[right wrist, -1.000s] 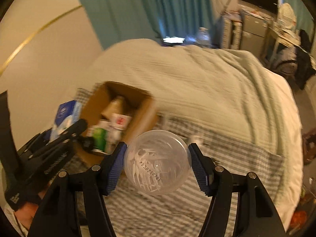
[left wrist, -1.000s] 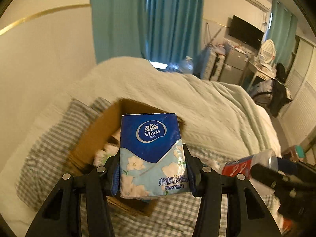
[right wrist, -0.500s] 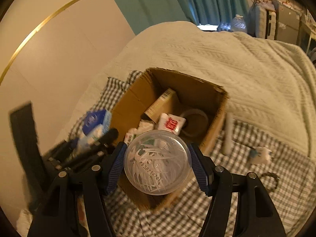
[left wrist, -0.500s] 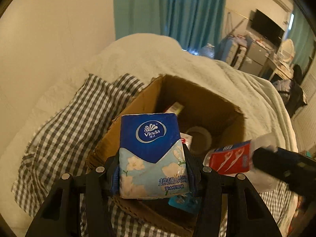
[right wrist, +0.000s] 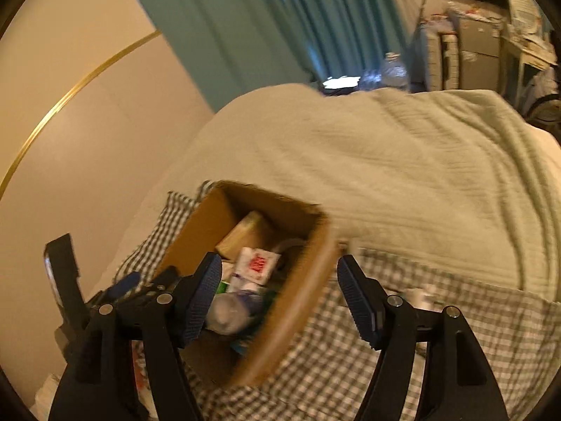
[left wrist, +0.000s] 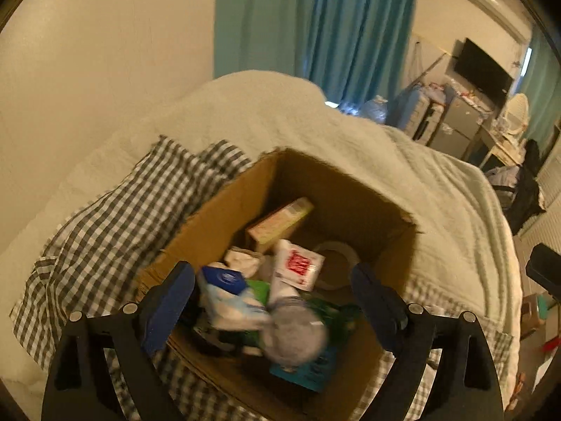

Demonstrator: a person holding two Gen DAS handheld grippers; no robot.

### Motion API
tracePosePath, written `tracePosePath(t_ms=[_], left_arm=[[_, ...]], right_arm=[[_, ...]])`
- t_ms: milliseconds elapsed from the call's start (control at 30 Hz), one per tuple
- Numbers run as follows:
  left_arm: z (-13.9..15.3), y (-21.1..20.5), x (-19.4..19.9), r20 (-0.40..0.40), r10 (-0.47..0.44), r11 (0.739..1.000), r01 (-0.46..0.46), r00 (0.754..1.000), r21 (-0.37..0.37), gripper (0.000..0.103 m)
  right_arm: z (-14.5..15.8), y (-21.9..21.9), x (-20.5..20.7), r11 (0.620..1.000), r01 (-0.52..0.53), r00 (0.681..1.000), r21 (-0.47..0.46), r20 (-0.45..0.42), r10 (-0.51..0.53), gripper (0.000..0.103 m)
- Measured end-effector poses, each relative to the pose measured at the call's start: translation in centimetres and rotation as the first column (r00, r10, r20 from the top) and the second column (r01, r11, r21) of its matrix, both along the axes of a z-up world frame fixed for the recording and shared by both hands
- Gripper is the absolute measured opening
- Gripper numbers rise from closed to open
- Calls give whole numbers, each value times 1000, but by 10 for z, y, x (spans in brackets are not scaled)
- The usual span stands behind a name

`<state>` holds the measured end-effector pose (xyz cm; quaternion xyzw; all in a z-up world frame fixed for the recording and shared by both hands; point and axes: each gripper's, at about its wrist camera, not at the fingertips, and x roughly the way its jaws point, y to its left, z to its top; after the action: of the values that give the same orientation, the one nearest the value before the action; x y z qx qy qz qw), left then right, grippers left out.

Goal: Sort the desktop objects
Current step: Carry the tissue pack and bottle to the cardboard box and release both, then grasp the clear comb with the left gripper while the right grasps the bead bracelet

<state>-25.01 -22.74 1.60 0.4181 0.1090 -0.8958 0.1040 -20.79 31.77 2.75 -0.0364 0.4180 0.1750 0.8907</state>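
1. Left claw [left wrist: 271, 310] stands released, nothing between its jaws, above the cardboard box [left wrist: 217, 217] on the bed; the tissue pack [left wrist: 229, 296] lies blurred inside, at 11 o'clock from it.
2. Right claw [right wrist: 278, 298], likewise released, sits over the box's near rim; the clear tub [right wrist: 228, 312] lies inside at 9 o'clock.
3. Small items on the checked cloth [right wrist: 455, 319] lie at 3 o'clock; the right claw seems nearer.

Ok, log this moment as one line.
left gripper: open | right gripper: open | tissue pack, clear jar: in cardboard box
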Motion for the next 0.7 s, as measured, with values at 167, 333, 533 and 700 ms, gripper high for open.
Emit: tracePosePath(t_ms=[167,333,533,700], left_arm=[[21,51,17,-3,-77,997,77,997,-12,93],[22,111,38,-8,-126,992,126,992,-14,94],[-38,185,65,36,-152,988,151,988,20,94],[-88,230,76,61,-143,988,139,988,61,94]], right_arm=[[23,-56,-31,996,52,998,-77,37,-49,68],[31,-115,-52,985,104,994,-138,46,-99,68],[21,-172,-57,969,147,989,-201,24,-145,68],[2,-208,-49,967,165,984,-193,-42,-176,68]])
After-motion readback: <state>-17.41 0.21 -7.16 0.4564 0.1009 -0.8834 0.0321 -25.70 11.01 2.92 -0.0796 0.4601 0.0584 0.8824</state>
